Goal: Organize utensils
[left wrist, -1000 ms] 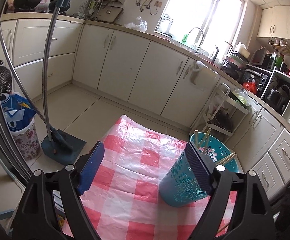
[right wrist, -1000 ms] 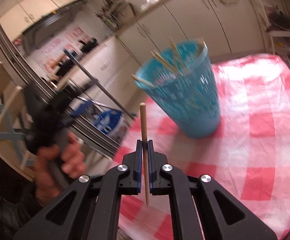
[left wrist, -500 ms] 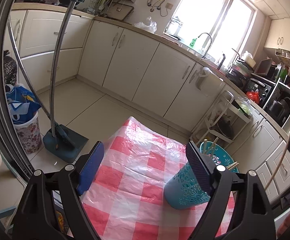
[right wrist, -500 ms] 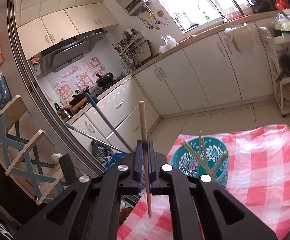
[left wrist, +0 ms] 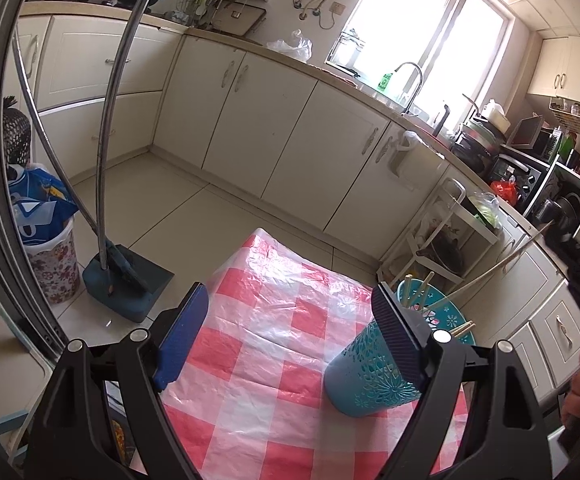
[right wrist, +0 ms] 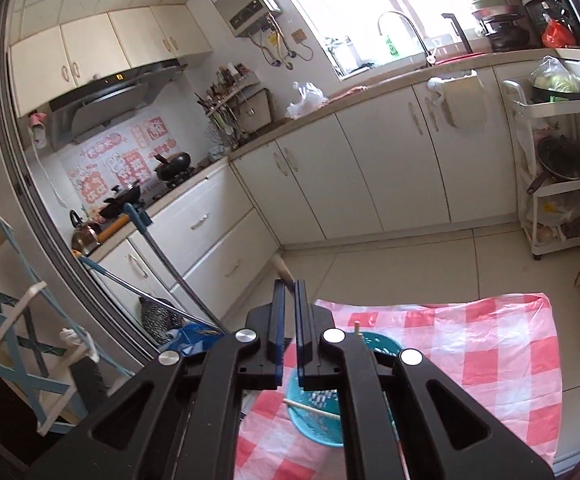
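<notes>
I look into a kitchen of cream cabinets [left wrist: 290, 136] running along two walls under a pale counter; a bright window [left wrist: 422, 28] above the tap [left wrist: 408, 80] floods the room with daylight. The floor [left wrist: 177, 216] is large light tiles; a white shelf trolley [right wrist: 558, 172] stands by the cabinets; a range hood [right wrist: 113, 96] hangs over the stove.

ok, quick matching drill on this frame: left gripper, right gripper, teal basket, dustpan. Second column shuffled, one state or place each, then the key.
Things:
1. left gripper
2. right gripper
3. teal basket
4. dustpan

States or places:
A. stands on the checked tablecloth, chopsticks inside
B. shut on a chopstick
C. on the kitchen floor, beside the table
D. open, nothing between the fingers

Pairs: 1-D, 2-B, 3-A, 4-C
</notes>
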{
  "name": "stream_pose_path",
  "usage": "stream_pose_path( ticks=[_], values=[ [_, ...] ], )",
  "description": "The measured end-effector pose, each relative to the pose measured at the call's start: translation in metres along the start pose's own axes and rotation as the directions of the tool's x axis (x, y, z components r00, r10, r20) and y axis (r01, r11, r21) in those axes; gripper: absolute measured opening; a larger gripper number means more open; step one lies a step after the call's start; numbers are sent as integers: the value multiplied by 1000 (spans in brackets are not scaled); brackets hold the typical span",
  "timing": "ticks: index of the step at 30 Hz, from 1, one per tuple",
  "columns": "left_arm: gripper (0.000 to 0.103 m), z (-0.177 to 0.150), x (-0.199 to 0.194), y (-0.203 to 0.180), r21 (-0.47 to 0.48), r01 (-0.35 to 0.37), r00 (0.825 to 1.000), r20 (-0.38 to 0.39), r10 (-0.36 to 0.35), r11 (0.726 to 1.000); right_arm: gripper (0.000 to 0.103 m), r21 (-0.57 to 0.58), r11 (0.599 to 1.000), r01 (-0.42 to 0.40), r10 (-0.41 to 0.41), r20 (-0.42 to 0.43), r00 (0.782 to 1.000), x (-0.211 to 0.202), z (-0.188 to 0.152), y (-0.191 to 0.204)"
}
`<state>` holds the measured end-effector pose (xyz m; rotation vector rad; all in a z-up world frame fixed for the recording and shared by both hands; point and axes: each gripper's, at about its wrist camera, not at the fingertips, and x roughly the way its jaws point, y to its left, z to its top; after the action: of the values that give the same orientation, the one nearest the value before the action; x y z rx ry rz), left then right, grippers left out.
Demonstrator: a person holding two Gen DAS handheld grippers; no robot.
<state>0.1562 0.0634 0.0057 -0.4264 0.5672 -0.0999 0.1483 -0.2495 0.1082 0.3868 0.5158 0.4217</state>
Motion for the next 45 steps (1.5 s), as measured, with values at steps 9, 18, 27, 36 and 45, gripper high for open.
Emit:
stream_pose_path(
  ticks=[9,18,27,36,45],
  values=[
    [80,-4,3,-3,14,3,1000,-18,-2,1000,5,26,996,81,-78,-97,992,36,-38,-27],
    [93,-23,-30,-40,238,11,1000,-4,-11,971,54,54,984,171,-167,-73,983,-32,-99,-3],
    [95,-87,-134,-66,407,-44,991,-96,90,912,93,15,917,399,-394,-128,910,-118,-185,60],
    [95,-113,-246,-64,456,23,994,-109,31,890,95,15,898,440,-438,-80,895,-190,-213,113],
    [95,-137,-315,-44,388,23,989,-144,36,921,95,9,890,456,-454,-96,886,-241,-248,155]
  ],
)
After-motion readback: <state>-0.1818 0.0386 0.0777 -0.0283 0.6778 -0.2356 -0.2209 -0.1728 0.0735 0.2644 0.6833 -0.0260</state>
